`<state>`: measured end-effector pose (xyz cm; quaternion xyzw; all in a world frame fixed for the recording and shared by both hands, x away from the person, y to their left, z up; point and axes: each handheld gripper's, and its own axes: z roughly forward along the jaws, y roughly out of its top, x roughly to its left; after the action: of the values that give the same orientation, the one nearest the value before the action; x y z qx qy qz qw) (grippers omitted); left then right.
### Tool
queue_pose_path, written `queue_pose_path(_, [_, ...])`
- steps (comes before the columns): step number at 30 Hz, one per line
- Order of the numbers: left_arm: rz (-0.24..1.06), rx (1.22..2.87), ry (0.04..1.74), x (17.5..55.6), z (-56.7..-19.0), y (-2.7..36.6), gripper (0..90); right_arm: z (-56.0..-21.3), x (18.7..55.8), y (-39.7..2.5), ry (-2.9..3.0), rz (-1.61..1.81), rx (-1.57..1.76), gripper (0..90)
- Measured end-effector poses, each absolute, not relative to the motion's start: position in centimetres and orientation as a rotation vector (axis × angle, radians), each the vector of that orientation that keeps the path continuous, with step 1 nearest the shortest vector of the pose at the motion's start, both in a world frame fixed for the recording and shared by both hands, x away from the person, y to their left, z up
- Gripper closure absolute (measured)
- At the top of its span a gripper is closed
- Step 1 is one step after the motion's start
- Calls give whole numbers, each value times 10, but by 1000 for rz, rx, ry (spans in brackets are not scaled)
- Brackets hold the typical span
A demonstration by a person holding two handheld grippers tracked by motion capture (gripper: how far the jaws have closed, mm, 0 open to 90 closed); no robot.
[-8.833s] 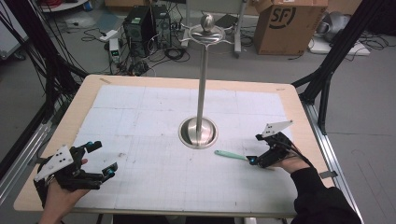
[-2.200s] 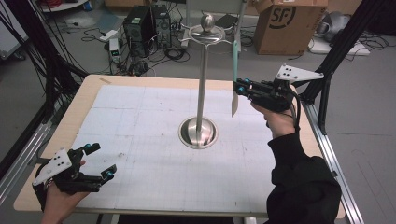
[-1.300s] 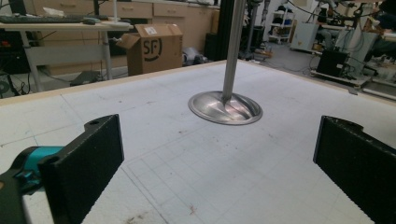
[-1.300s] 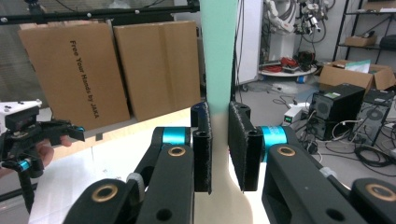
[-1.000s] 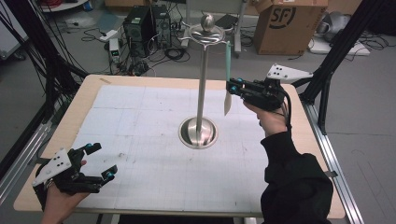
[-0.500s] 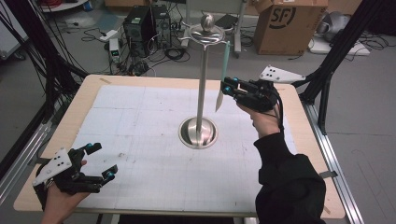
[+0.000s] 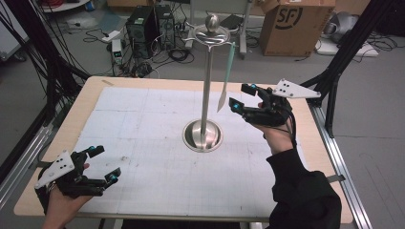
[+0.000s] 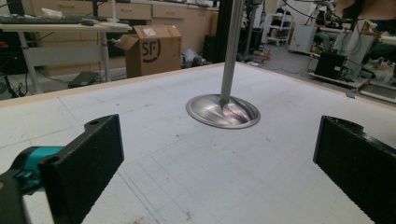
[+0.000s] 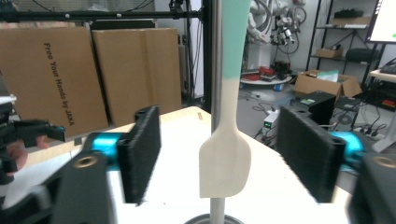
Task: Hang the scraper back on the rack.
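On the white gridded surface (image 7: 143, 119), the mint-handled white spatula (image 7: 225, 78) now hangs from the tall steel stand (image 7: 206, 90); your right gripper (image 7: 241, 98) has let go, jaws wide and empty. Left gripper (image 7: 102, 162) rests open, holding nothing.

Even indoor light, soft shadows, close tongs blurred

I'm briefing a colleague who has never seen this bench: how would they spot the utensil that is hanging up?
Start at the tall metal stand in the middle of the table. From the ring at its top, on the side toward the right claw, hangs a spatula. It is the one slim thing dangling in the air, with a mint-green handle and a pale cream blade pointing down.
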<state>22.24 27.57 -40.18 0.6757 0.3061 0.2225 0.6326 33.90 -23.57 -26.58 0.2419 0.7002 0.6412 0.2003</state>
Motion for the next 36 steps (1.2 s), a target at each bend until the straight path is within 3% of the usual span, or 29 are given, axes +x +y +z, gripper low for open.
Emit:
queue_pose_path(2, [507,1545,698,223,-402,276,22,-271,335,-240,1946,1790,677,134])
queue_pose_path(4, [505,1542,699,224,-402,276,22,-273,333,-241,1944,1792,674,102])
queue_pose_path(6, [504,1541,700,225,-402,276,22,-277,329,-245,1929,1841,634,2])
queue_pose_path(36, [511,1539,707,228,-405,275,22,-343,274,-292,1914,1771,611,2])
